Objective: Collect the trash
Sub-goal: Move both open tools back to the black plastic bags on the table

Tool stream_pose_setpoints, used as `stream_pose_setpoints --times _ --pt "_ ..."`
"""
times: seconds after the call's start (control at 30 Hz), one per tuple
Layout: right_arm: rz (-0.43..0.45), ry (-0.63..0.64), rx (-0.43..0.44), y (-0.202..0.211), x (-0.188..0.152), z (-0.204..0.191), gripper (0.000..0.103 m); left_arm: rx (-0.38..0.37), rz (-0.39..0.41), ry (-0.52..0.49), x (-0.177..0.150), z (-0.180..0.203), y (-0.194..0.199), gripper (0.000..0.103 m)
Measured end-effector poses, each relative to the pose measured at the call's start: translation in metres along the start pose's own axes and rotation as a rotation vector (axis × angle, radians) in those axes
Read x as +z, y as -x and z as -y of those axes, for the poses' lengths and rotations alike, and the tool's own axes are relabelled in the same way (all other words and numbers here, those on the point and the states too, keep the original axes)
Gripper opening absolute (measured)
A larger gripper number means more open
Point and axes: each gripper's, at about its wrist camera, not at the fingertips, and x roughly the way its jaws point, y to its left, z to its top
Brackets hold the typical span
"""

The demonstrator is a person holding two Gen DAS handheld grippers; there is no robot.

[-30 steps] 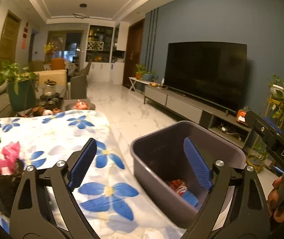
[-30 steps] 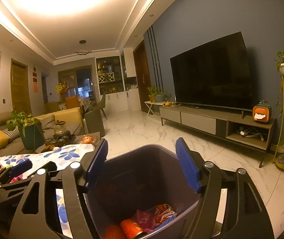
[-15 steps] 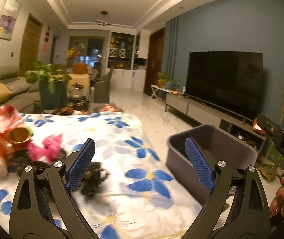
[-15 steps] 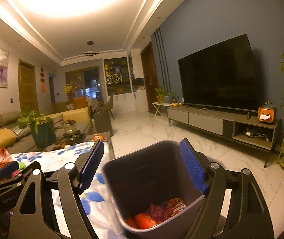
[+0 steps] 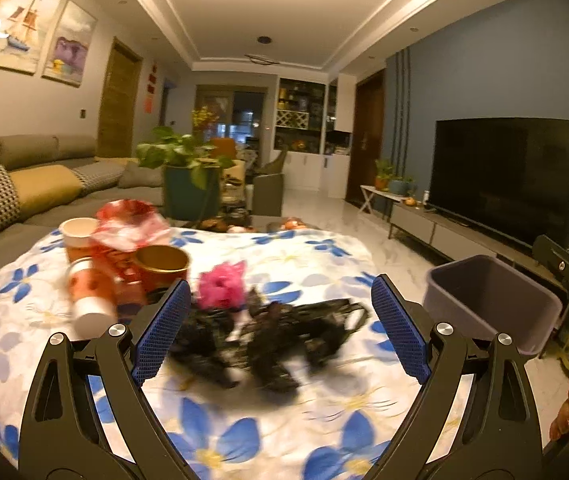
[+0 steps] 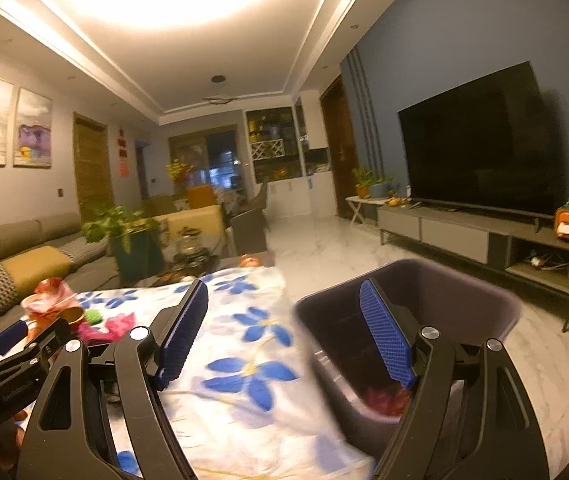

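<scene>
While both of my tongs are hanging over the table, I am listing what lies under them.

Left tongs (image 5: 280, 330): I am holding them spread wide, nothing between the blue pads (image 5: 160, 332); they are pointing at a blurred heap of crumpled black wrappers (image 5: 280, 340) lying on the white tablecloth with blue flowers (image 5: 212, 440).

Just behind the black heap, a crumpled pink plastic scrap (image 5: 222, 286) is resting. To its left, a gold-rimmed round tin (image 5: 162, 266), an orange-and-white tube lying on its side (image 5: 88, 294), a red-and-clear plastic bag (image 5: 128, 224) and a white cup (image 5: 78, 232) are crowding together.

Right tongs (image 6: 284, 338): I am holding these apart too, gripping nothing; the left finger is over the cloth, the right finger over the bin's mouth.

Dark grey rectangular plastic bin (image 6: 476, 308): it is standing just beside the table's right edge, with red wrappers (image 6: 384, 398) lying at the bottom.

Beyond: a potted green plant (image 5: 188, 176) is standing at the table's far end, a grey sofa (image 5: 24, 152) on the left, a black television (image 5: 500, 176) on the blue wall.
</scene>
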Motion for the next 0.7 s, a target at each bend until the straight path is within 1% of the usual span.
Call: stream_pose_setpoints --times 0.3,0.5,0.7 --pt "-0.060 0.032 0.091 -0.014 -0.021 -0.050 0.077 0.080 -0.001 0.026 -0.010 -0.042 0.012 0.090" --pt "-0.084 0.069 0.115 -0.027 -0.033 -0.073 0.077 0.111 -0.002 0.043 -0.014 -0.060 0.011 0.090" --pt "-0.135 0.077 0.135 -0.048 -0.048 -0.090 0.077 0.132 -0.009 0.048 -0.018 -0.072 0.006 0.090"
